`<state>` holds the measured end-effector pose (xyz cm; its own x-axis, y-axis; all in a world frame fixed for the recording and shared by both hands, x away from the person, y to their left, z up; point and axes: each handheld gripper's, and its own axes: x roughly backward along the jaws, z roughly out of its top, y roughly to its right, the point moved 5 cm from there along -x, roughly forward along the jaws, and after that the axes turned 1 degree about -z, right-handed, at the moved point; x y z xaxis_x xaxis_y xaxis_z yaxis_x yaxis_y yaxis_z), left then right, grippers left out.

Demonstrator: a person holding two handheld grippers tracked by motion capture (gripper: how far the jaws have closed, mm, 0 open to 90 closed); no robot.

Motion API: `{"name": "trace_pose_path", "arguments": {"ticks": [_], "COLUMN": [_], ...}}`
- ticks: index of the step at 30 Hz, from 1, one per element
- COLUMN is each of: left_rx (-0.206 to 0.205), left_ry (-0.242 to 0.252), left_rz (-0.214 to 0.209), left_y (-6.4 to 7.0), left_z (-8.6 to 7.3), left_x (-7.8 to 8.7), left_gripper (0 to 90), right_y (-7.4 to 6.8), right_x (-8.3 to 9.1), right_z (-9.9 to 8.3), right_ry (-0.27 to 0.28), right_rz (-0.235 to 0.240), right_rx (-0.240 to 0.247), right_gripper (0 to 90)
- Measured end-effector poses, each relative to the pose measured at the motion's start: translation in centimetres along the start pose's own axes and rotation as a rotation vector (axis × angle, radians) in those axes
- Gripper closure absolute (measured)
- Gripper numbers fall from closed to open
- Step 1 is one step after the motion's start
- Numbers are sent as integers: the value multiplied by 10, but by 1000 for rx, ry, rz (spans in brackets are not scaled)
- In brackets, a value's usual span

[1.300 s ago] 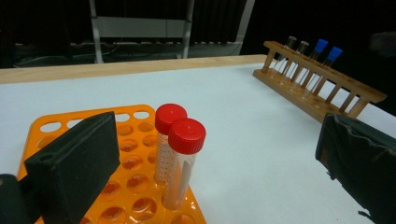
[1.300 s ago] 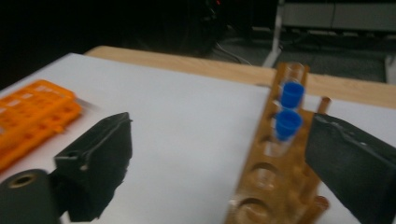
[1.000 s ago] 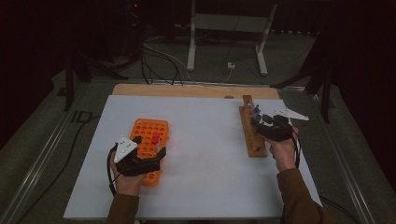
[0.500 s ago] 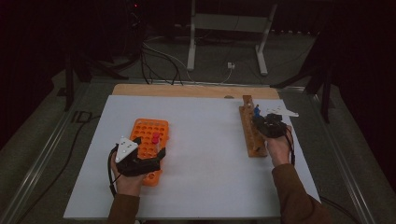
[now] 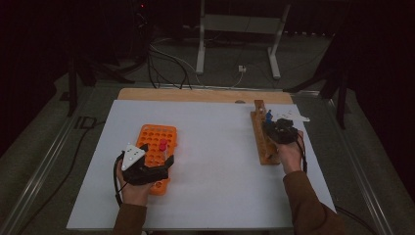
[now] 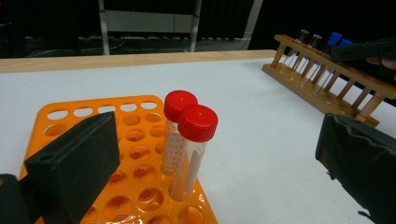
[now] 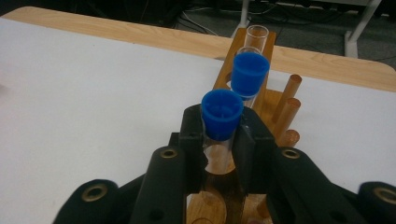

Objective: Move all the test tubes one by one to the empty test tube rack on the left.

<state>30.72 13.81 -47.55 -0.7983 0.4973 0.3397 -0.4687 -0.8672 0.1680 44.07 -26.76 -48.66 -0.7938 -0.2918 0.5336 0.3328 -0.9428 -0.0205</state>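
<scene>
An orange rack (image 5: 152, 137) (image 6: 88, 116) on the white table holds two red-capped tubes (image 6: 189, 140) (image 5: 163, 145) standing upright side by side. My left gripper (image 6: 215, 140) (image 5: 157, 156) is open, one jaw on each side of the tubes, touching neither. At the right lies a wooden rack (image 5: 259, 142) (image 7: 280, 107) (image 6: 327, 88) with glass tubes. My right gripper (image 7: 220, 135) (image 5: 275, 128) is shut on a blue-capped tube (image 7: 222, 114) above a rack hole; its lower end is hidden by the jaws. A second blue-capped tube (image 7: 250, 74) stands just behind it.
An uncapped glass tube (image 7: 257, 35) stands at the wooden rack's far end. A wooden strip (image 5: 195, 94) borders the table's far edge. Beyond it are cables and a metal stand (image 5: 235, 29) on the floor. Bare white tabletop (image 5: 215, 147) lies between the two racks.
The right gripper has tipped down and shifted a little over the wooden rack with the blue-capped tube. The left gripper has hardly moved.
</scene>
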Motion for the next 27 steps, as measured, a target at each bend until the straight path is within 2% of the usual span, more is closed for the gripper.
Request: {"name": "trace_pose_path", "arguments": {"ticks": [4, 7, 17, 22, 27], "left_rx": [-1, 1, 0, 0, 2], "left_ry": [-1, 1, 4, 8, 13], "left_rz": [0, 1, 0, 0, 0], "left_y": [0, 0, 0, 0, 0], "left_z": [0, 0, 1, 1, 2], "left_x": [0, 0, 1, 1, 2], "left_gripper": [6, 6, 6, 6, 6], "right_y": [-1, -1, 2, 1, -4], "right_x": [0, 3, 24, 36, 52], "right_z": [0, 1, 11, 24, 38], "right_ry": [-1, 15, 70, 100, 140], "right_rz": [-15, -17, -11, -5, 9], "right_rx": [17, 11, 9, 17, 49], "right_gripper": [763, 765, 767, 767, 767]}}
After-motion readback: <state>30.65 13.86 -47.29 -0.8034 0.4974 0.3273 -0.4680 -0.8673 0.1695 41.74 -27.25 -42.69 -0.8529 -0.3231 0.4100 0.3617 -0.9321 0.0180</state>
